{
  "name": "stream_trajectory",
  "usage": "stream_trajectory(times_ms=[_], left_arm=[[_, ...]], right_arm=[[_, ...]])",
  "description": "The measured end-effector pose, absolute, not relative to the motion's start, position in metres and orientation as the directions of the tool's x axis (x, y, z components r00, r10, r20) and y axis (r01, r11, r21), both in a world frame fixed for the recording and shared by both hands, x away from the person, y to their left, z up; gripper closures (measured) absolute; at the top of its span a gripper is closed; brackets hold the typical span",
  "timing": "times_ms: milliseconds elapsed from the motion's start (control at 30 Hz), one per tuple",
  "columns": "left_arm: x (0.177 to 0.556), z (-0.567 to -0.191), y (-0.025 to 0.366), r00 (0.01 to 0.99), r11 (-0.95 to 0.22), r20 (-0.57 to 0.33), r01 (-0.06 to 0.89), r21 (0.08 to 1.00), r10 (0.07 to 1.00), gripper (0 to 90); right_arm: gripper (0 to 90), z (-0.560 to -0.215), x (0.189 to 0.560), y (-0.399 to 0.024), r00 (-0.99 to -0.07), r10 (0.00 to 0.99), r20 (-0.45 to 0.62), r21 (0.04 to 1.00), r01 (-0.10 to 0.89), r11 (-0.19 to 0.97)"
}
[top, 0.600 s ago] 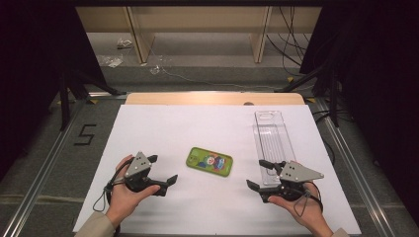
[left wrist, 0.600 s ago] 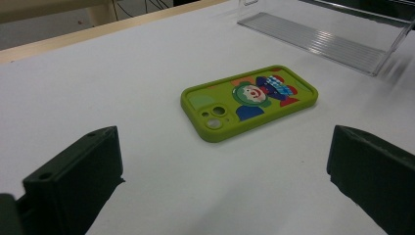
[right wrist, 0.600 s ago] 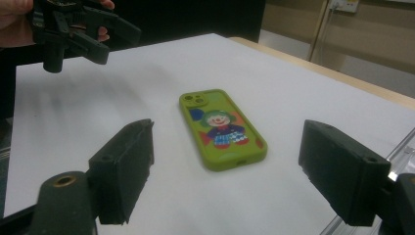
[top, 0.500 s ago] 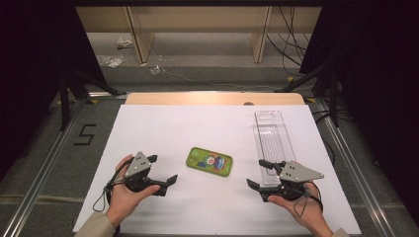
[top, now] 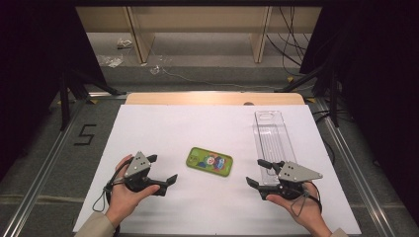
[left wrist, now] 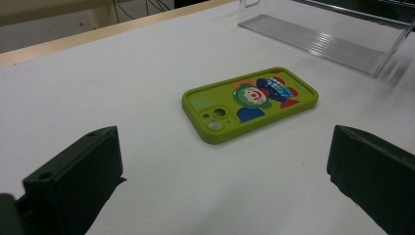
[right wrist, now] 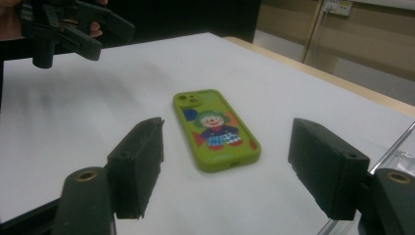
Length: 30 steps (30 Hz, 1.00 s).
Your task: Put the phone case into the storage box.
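A phone in a green case [top: 209,161] with a clown picture lies flat, back up, in the middle of the white table sheet [top: 197,123]. My left gripper [top: 163,168] rests on the table just left of it, jaws wide apart and pointing at it. In the left gripper view the phone [left wrist: 249,102] lies a little beyond the open left gripper [left wrist: 225,152]. My right gripper [top: 253,172] sits to the phone's right, also open and aimed at it. In the right gripper view the phone [right wrist: 215,129] lies ahead of the right gripper [right wrist: 230,147], untouched, with the left gripper [right wrist: 73,29] farther off.
A long clear plastic tray [top: 271,133] lies on the right half of the sheet, its near end beside my right gripper; it also appears as the ribbed tray [left wrist: 318,44]. A wooden strip [top: 212,98] borders the far edge. Metal rails run along both sides.
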<state>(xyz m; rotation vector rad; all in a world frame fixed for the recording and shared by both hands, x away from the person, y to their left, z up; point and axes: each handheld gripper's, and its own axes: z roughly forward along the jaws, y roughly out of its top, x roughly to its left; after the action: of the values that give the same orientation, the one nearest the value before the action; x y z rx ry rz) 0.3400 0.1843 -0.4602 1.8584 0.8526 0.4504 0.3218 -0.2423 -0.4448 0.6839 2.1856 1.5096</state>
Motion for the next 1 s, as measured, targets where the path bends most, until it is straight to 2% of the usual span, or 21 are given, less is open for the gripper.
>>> stream_trajectory(times_ms=[133,167,200,267,300,333,533,1000], left_arm=[[0.340,-0.460,0.184,0.681,-0.250,-0.067,0.356,0.900,0.729,0.0],[0.340,-0.460,0.184,0.681,-0.250,-0.067,0.356,0.900,0.729,0.0],[0.340,-0.460,0.184,0.683,-0.253,-0.066,0.357,0.899,0.727,0.0],[0.341,-0.461,0.184,0.683,-0.254,-0.067,0.358,0.899,0.727,0.0],[0.341,-0.461,0.184,0.683,-0.254,-0.067,0.358,0.899,0.727,0.0],[0.341,-0.460,0.184,0.683,-0.253,-0.066,0.357,0.899,0.728,0.0],[0.341,-0.461,0.183,0.683,-0.254,-0.065,0.357,0.899,0.728,0.0],[0.342,-0.461,0.182,0.683,-0.256,-0.064,0.358,0.898,0.728,0.0]], right_arm=[[41.3,-0.443,0.322,-0.240,-0.793,0.606,-0.062,0.937,0.162,0.308],[41.3,-0.443,0.322,-0.240,-0.793,0.606,-0.062,0.937,0.162,0.308],[50.8,-0.441,0.322,-0.237,-0.790,0.610,-0.065,0.934,0.167,0.316],[60.7,-0.440,0.323,-0.235,-0.781,0.621,-0.065,0.927,0.182,0.327],[60.7,-0.440,0.323,-0.235,-0.781,0.621,-0.065,0.927,0.182,0.327],[71.1,-0.439,0.323,-0.231,-0.767,0.639,-0.057,0.922,0.204,0.328],[89.0,-0.439,0.326,-0.219,-0.733,0.679,-0.048,0.900,0.263,0.348],[90.0,-0.444,0.353,-0.171,-0.708,0.700,-0.095,0.821,0.342,0.457]])
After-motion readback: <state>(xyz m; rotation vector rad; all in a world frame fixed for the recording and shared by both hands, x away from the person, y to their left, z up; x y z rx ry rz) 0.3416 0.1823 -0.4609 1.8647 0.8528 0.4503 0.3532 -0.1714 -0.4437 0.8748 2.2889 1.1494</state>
